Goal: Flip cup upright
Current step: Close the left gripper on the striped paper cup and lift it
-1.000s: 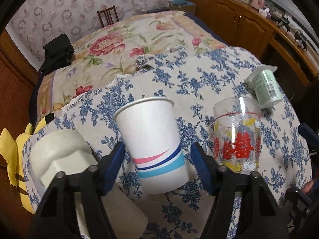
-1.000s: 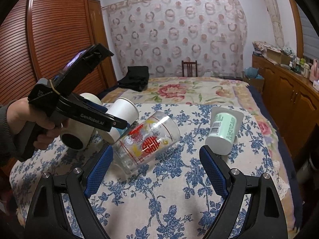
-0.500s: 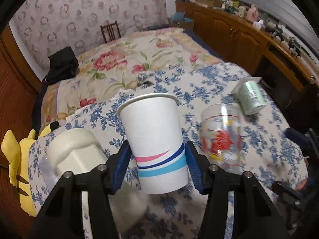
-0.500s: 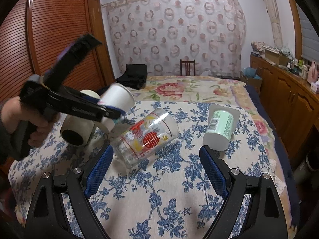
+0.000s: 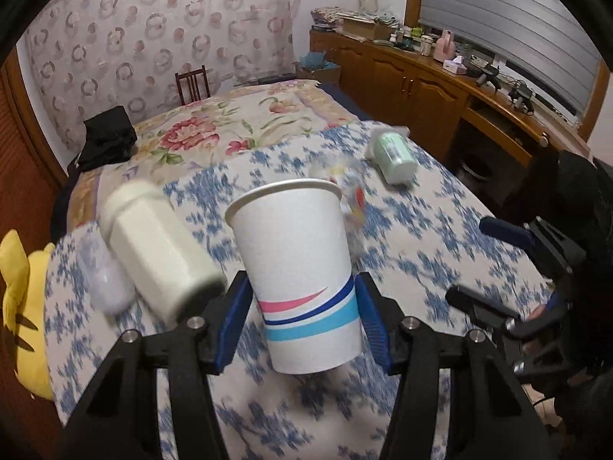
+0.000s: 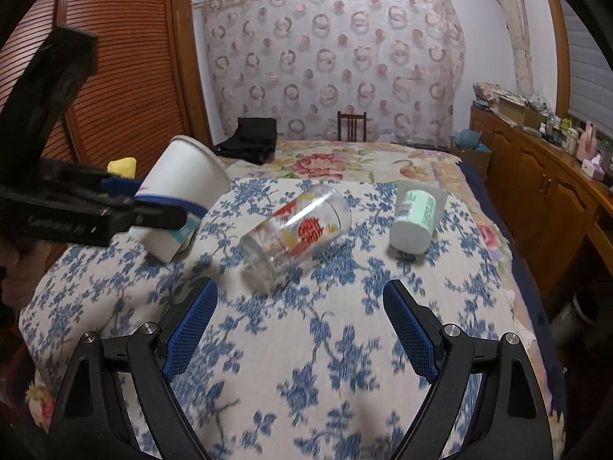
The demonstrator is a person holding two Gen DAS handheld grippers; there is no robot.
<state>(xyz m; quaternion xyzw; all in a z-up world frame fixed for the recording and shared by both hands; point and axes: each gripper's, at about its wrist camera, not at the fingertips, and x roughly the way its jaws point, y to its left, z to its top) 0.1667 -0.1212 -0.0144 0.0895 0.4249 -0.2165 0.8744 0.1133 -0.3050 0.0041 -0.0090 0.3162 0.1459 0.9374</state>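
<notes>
My left gripper (image 5: 300, 318) is shut on a white paper cup (image 5: 297, 268) with pink and blue stripes, gripping its lower part. The cup is lifted off the blue floral cloth (image 6: 306, 345), mouth up and tilted; it also shows in the right wrist view (image 6: 180, 195), held by the left gripper (image 6: 153, 211). My right gripper (image 6: 300, 329) is open and empty, low over the cloth, short of a clear glass (image 6: 297, 232) with red print that lies on its side.
A pale green cup (image 6: 415, 214) lies on its side at the right of the cloth. A cream jar (image 5: 157, 249) lies on its side to the left. Wooden cabinets (image 6: 536, 199) run along the right; a flowered bedspread (image 5: 230, 130) lies beyond.
My left gripper closed on the paper cup, lifted it off the cloth and tilted it more upright. The right gripper stayed open and barely moved.
</notes>
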